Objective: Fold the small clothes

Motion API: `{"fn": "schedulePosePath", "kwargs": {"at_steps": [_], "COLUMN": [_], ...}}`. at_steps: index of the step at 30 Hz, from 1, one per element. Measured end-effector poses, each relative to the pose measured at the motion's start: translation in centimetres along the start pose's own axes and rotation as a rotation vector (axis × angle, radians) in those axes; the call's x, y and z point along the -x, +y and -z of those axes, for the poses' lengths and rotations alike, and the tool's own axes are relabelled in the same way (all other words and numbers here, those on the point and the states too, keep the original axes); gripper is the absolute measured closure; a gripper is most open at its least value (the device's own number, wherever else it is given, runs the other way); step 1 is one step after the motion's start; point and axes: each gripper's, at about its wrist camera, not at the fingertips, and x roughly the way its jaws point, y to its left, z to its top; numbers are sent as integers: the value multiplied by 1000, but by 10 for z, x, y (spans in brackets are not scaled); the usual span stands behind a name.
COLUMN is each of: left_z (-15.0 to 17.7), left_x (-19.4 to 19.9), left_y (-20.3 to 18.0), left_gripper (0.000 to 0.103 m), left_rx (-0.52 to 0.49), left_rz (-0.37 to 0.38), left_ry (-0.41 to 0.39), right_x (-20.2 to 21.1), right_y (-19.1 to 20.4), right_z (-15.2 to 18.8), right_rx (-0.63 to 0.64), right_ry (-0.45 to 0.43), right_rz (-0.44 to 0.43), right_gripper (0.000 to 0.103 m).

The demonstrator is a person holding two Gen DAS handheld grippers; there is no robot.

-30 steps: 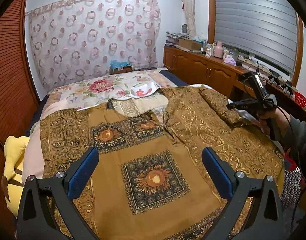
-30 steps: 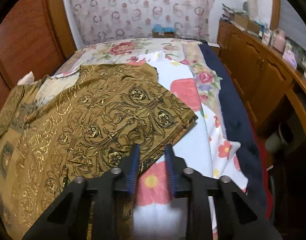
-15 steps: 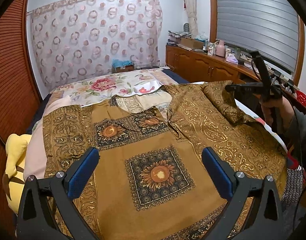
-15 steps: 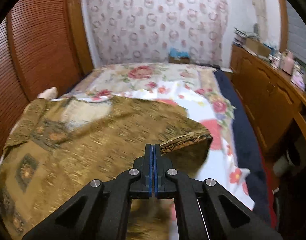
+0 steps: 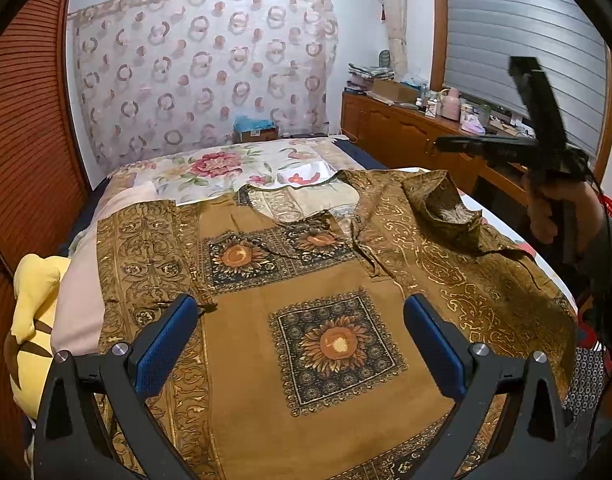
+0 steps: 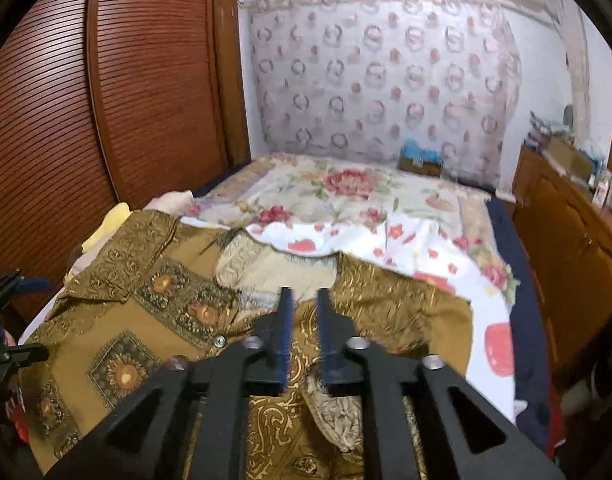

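Golden-brown patterned shirt point(image 5: 330, 320) lies spread across the bed point(image 6: 386, 200), its right sleeve point(image 5: 446, 208) folded inward. Above the hem, the left gripper point(image 5: 301, 344) hovers, jaws spread wide. Nearer the collar, the right gripper point(image 6: 301, 332) holds its jaws slightly parted, pinching nothing.

Open air above shirt point(image 5: 330, 320)

A brown shirt point(image 5: 322, 320) with gold scrollwork and sunflower squares lies spread flat, front up, across the bed, collar toward the headboard. Its right sleeve point(image 5: 446, 208) sits folded inward, rumpled, on the chest.
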Motion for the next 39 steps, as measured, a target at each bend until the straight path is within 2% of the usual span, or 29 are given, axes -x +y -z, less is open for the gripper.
{"fn": "schedulePosePath", "kwargs": {"at_steps": [2,4,6,11,16,21,22,24,29,34,35,37,38,39], "left_z": [0,0,1,1,1,0,0,-1,0,-7,-9,-13,-16,-19], "left_x": [0,-1,-2,-4,-8,-14,-16,-17,-21,-28,-30,-34,-37,-39], "left_y": [3,5,7,7,10,16,18,22,36,52,57,65,71,77], "left_gripper": [0,0,0,0,0,0,0,0,0,0,0,0,0,0], "left_rx": [8,16,20,19,19,22,30,33,55,69,73,83,88,92], "left_rz": [-4,-4,-3,-5,-9,-21,-24,-26,-31,-45,-37,-31,-34,-39], "left_ry": [-3,-3,0,4,12,16,22,25,32,45,50,58,62,65], "right_x": [4,10,12,0,-30,-69,-77,-87,-82,-88,-86,-94,-99,-107], "right_y": [-5,-16,-27,-64,-80,-96,-97,-97,-77,-58,-58,-52,-51,-49], "right_z": [4,10,17,43,66,65,64,57,33,13,14,14,15,15], "right_rx": [1,-5,-19,-75,-101,-107,-111,-100,-73,-71,-68,-72,-70,-61], "right_ry": [-18,-16,-15,60,173,232,235,246,210,191,191,211,227,242], "right_rz": [23,56,92,184,193,210,198,176,76,44,38,24,17,14], "right_gripper": [65,64,58,56,56,56,58,100,100,100,98,81,68,60]}}
